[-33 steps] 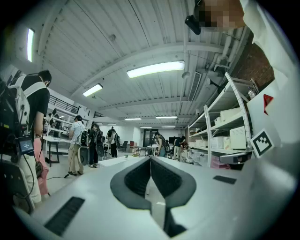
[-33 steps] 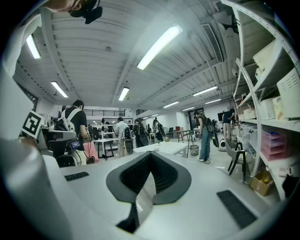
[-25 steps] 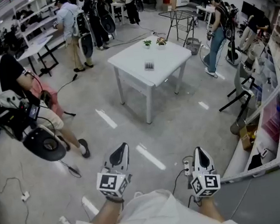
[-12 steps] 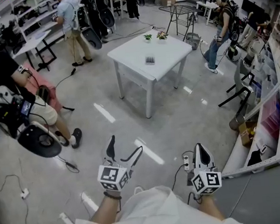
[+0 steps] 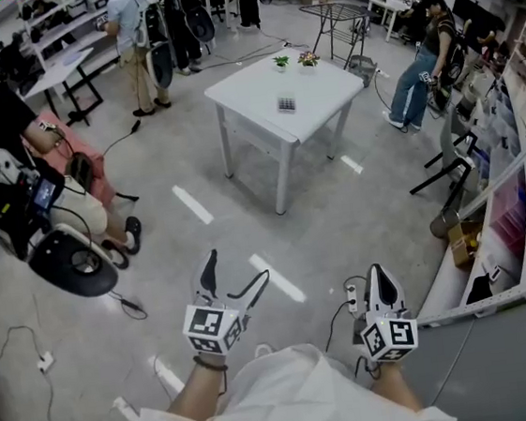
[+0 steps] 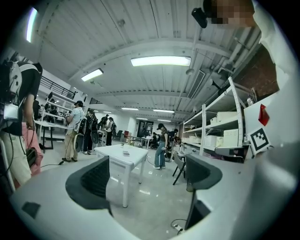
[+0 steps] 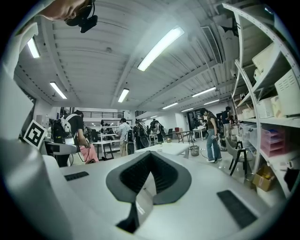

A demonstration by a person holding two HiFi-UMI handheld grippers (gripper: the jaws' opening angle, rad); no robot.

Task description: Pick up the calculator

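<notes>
The calculator (image 5: 286, 105), small and dark, lies on a white square table (image 5: 258, 87) far ahead across the floor; it also shows as a speck (image 6: 125, 153) on that table (image 6: 133, 157) in the left gripper view. My left gripper (image 5: 235, 276) hangs low over the floor, well short of the table; its jaws have just been opening and stand wide with nothing between them (image 6: 147, 176). My right gripper (image 5: 379, 278) is beside it, its jaws pressed together on nothing (image 7: 149, 158).
Two small potted plants (image 5: 293, 60) stand at the table's far edge. A person with a backpack rig (image 5: 10, 139) stands at left, another in jeans (image 5: 420, 59) beyond the table. Shelving (image 5: 523, 175) lines the right side. A power strip (image 5: 351, 297) and cables lie on the floor.
The left gripper's jaws went from shut to wide open. Both grippers and the view have shifted slightly; the person at left has stepped back a little.
</notes>
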